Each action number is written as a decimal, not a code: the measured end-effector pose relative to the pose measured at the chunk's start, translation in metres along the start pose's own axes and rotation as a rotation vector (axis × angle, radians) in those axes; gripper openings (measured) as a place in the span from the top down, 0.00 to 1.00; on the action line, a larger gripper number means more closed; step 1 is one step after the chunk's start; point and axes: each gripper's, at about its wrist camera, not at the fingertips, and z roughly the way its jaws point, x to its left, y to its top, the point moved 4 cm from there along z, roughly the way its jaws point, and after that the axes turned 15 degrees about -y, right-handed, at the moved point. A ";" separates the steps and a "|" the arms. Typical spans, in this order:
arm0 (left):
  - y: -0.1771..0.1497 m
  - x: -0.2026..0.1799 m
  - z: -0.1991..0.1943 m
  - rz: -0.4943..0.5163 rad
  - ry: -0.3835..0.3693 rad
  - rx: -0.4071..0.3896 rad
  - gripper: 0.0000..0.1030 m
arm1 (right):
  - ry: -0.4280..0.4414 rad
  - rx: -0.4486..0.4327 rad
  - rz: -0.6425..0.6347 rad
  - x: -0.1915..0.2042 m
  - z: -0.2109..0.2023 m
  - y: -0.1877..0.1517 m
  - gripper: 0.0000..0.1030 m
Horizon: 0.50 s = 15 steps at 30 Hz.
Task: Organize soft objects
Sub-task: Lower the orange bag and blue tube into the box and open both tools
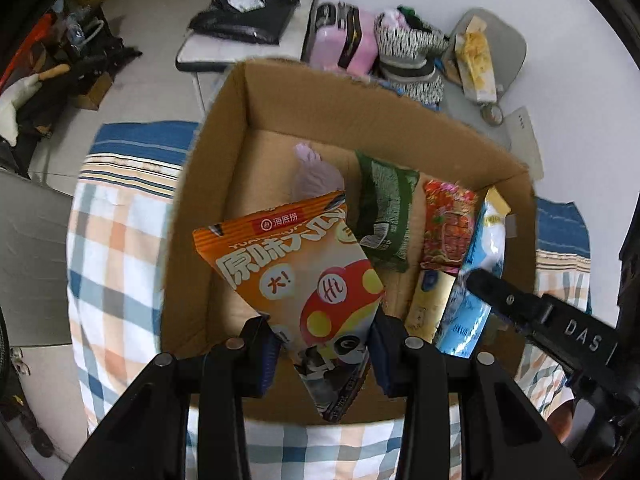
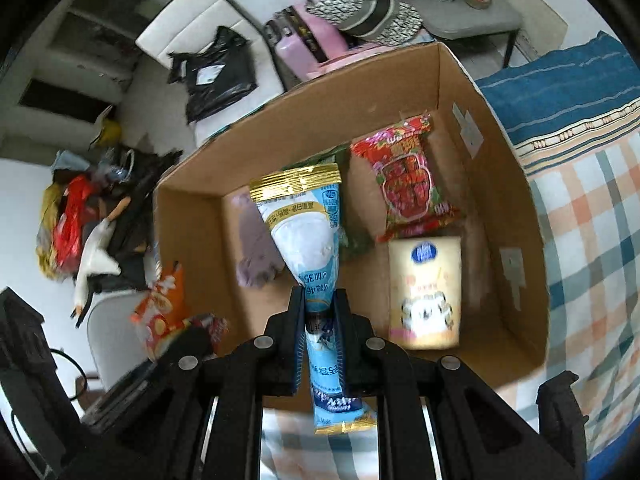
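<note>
A cardboard box point(image 1: 224, 184) stands on a plaid bed. My left gripper point(image 1: 322, 344) is shut on an orange snack bag point(image 1: 296, 264) and holds it over the box's near left side. My right gripper point(image 2: 320, 308) is shut on a blue and white packet with a gold end point(image 2: 304, 224), held over the middle of the box point(image 2: 492, 152). Inside the box lie a red packet point(image 2: 404, 176), a cream packet point(image 2: 424, 292), a green packet point(image 1: 384, 208) and a purple soft item point(image 2: 252, 248). The right gripper point(image 1: 480, 284) and its blue packet point(image 1: 488, 236) also show in the left wrist view.
The plaid bedding point(image 2: 588, 216) surrounds the box. Behind it are a pink suitcase point(image 1: 344, 40), patterned bags point(image 1: 412, 52), a white bench with a black bag point(image 1: 248, 4), and a small grey table point(image 2: 472, 16). Clutter lies on the floor at the left point(image 2: 80, 220).
</note>
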 end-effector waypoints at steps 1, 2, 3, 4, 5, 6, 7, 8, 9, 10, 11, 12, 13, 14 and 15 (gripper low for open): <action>0.003 0.001 0.009 0.000 -0.001 0.019 0.66 | -0.009 0.004 0.011 0.001 0.009 0.006 0.86; 0.004 0.003 0.015 -0.005 0.000 0.032 0.66 | -0.015 0.005 0.020 0.002 0.015 0.009 0.86; 0.006 0.004 0.019 -0.002 0.002 0.044 0.66 | -0.023 0.011 0.026 0.002 0.022 0.012 0.86; 0.007 0.006 0.026 -0.003 0.003 0.057 0.66 | -0.033 0.021 0.036 0.003 0.031 0.017 0.86; 0.008 0.007 0.031 -0.004 0.008 0.071 0.66 | -0.036 0.027 0.042 0.003 0.037 0.019 0.86; 0.008 0.009 0.035 -0.005 0.010 0.081 0.65 | -0.043 0.036 0.044 0.002 0.043 0.021 0.86; 0.007 0.011 0.041 -0.007 0.015 0.097 0.64 | -0.051 0.042 0.046 0.002 0.051 0.024 0.86; 0.007 0.012 0.044 -0.007 0.017 0.110 0.63 | -0.054 0.050 0.045 0.002 0.058 0.025 0.86; 0.005 0.015 0.049 -0.012 0.023 0.130 0.63 | -0.058 0.058 0.045 0.002 0.063 0.026 0.86; 0.005 0.017 0.053 -0.022 0.029 0.139 0.63 | -0.068 0.075 0.034 0.004 0.072 0.026 0.86; 0.003 0.020 0.056 -0.036 0.033 0.152 0.63 | -0.067 0.092 0.028 0.005 0.077 0.026 0.85; 0.002 0.021 0.058 -0.044 0.033 0.164 0.63 | -0.065 0.110 0.022 0.005 0.083 0.025 0.84; 0.000 0.023 0.061 -0.050 0.030 0.174 0.63 | -0.069 0.134 0.009 0.006 0.089 0.024 0.84; -0.001 0.024 0.063 -0.051 0.032 0.180 0.63 | -0.071 0.145 0.002 0.006 0.093 0.023 0.84; -0.002 0.025 0.065 -0.050 0.035 0.184 0.63 | -0.078 0.153 -0.006 0.006 0.096 0.023 0.84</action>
